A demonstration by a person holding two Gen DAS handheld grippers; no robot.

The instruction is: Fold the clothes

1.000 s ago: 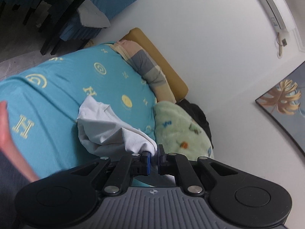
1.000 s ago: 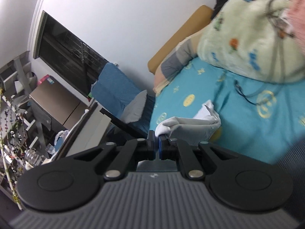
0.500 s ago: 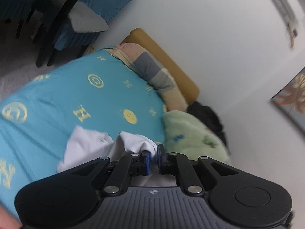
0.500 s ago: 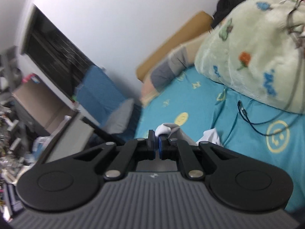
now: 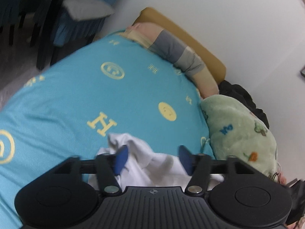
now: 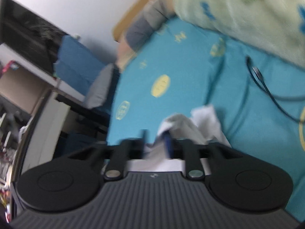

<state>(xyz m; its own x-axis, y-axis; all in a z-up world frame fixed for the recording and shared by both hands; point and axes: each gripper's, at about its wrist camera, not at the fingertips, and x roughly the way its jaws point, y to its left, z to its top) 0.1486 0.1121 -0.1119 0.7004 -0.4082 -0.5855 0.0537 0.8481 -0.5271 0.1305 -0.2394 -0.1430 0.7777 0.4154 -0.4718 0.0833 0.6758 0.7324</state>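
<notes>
A bedroom: a teal sheet (image 5: 66, 99) printed with yellow H letters and round emblems covers the bed, a striped pillow (image 5: 171, 49) lies against the headboard, and a green fleece blanket (image 5: 240, 126) is heaped well beyond the right finger. The left gripper (image 5: 152, 157) is spread wide and grips nothing; the white garment (image 5: 144, 158) lies slack on the sheet between and under its fingers, so this looks like a release to let the fold settle. In the blurred right wrist view the right gripper (image 6: 156, 143) is parted too, cloth (image 6: 192, 126) bunched just ahead and touching one finger (image 6: 167, 143). A dark cable (image 6: 266, 87) lies far to the right of it. No readable writing beyond the H; the blanket's blue marks are too blurred to read.
</notes>
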